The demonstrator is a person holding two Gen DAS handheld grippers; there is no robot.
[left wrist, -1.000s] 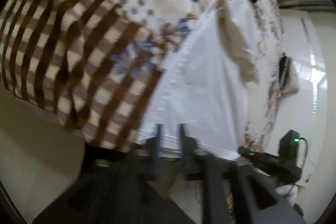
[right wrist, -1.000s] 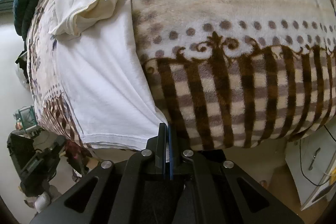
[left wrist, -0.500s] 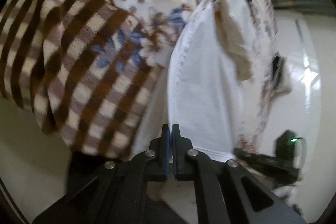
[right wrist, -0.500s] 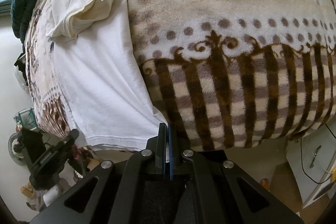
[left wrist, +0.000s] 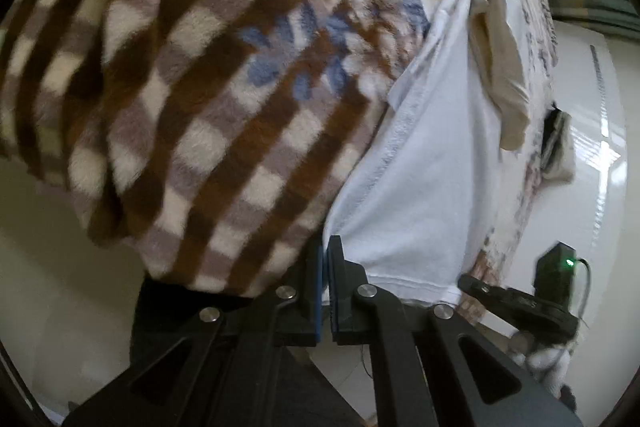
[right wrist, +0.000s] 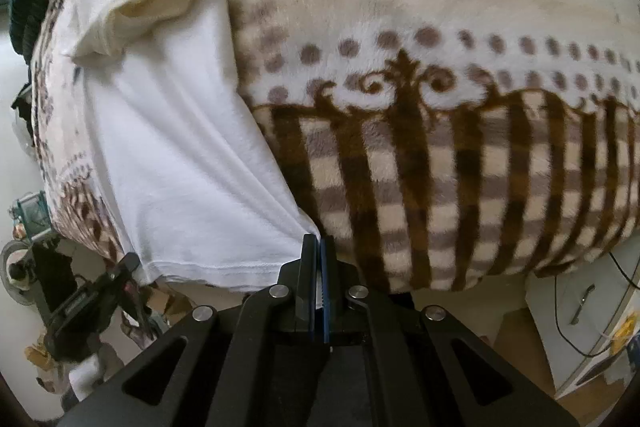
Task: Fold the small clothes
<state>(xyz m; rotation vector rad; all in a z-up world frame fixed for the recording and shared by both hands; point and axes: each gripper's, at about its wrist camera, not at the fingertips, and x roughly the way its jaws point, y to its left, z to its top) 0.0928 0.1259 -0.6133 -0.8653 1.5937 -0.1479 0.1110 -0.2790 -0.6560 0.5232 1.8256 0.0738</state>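
Left gripper and right gripper each pinching a hem corner of white shirt, blanket edge beside.

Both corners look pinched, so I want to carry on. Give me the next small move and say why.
Probably lift both hem corners and carry them up toward the collar end. The left gripper and right gripper are each shut on a bottom corner of the white T-shirt, which lies flat on the blanket.
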